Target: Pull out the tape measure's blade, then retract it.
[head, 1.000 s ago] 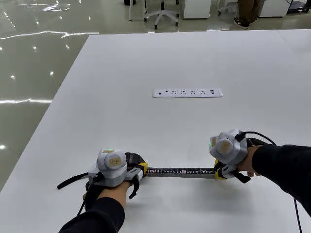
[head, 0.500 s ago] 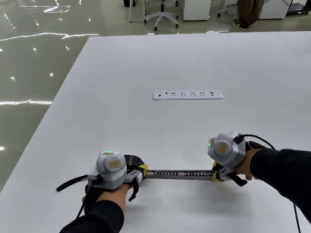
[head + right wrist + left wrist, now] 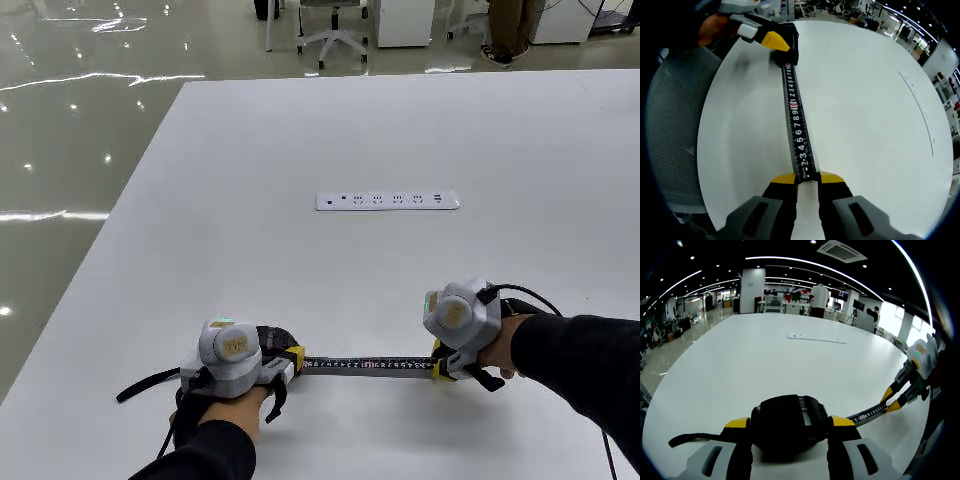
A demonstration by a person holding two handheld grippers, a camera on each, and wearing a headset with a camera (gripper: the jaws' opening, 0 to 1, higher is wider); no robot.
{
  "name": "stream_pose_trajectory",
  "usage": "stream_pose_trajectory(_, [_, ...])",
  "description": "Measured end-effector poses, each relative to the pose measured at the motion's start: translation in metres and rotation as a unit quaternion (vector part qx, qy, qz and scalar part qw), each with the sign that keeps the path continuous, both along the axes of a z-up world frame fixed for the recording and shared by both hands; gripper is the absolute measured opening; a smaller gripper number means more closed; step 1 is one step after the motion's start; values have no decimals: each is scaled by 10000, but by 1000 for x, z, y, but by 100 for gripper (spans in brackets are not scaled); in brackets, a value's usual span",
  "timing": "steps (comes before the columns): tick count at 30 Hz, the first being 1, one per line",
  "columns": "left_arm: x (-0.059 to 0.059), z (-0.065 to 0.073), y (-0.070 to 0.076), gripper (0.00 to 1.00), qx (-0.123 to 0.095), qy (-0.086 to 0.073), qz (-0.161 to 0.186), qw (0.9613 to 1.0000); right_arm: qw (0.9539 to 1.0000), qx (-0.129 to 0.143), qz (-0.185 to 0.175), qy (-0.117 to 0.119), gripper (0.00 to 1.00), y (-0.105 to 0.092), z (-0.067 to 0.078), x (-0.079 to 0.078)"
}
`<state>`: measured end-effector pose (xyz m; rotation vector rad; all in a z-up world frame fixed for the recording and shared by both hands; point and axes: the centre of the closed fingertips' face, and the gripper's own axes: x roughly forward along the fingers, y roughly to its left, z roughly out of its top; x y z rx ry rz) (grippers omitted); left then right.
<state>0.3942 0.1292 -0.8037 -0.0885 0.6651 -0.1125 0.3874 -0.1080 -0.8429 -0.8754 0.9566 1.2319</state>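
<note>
While the left gripper (image 3: 790,424) clamps the black case (image 3: 789,410) between its yellow-tipped jaws, which stand fairly wide to span it, the right gripper (image 3: 807,178) pinches the free end of the blade (image 3: 796,120), its jaws drawn narrow on the tip. In the head view the case sits low on the white table (image 3: 300,150) at about 7 o'clock and the right gripper at about 5 o'clock. The blade runs straight and level between them, leaving the case toward 3 o'clock; whether it touches the tabletop I cannot tell. In the right gripper view the blade runs from the jaws up toward 12 o'clock, printed face up, with the digits 2 to 9 readable near the jaws, and it ends at the case beside one yellow tip of the left gripper. A black strap (image 3: 150,378) lies on the table, trailing toward 9 o'clock from the left gripper. A white strip (image 3: 388,201) of sockets lies flat near the table's middle, at 12 o'clock from the blade and well apart from it. Dark sleeves (image 3: 580,360) reach to both grippers. A grey mesh chair (image 3: 675,125) stands at 9 o'clock in the right gripper view, past the table's edge.
</note>
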Motion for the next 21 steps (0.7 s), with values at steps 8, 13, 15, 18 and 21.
stream_pose_trajectory(8, [0, 0, 0, 56, -5, 7, 3, 10000, 10000, 30, -66, 9, 11, 5, -1, 1])
stream_pose_trajectory(13, [0, 0, 0, 56, -13, -1, 9, 10000, 9999, 62, -113, 6, 11, 9, -1, 2])
stream_pose_trajectory(15, [0, 0, 0, 57, -15, -2, 9, 10000, 9999, 65, -111, 6, 11, 10, -1, 2])
stream_pose_trajectory(18, [0, 0, 0, 57, -20, -5, 13, 10000, 9999, 77, -116, 14, 11, 12, -2, 2])
stream_pose_trajectory(21, [0, 0, 1, 57, -24, -11, 20, 10000, 9999, 88, -113, 18, 11, 14, -2, 2])
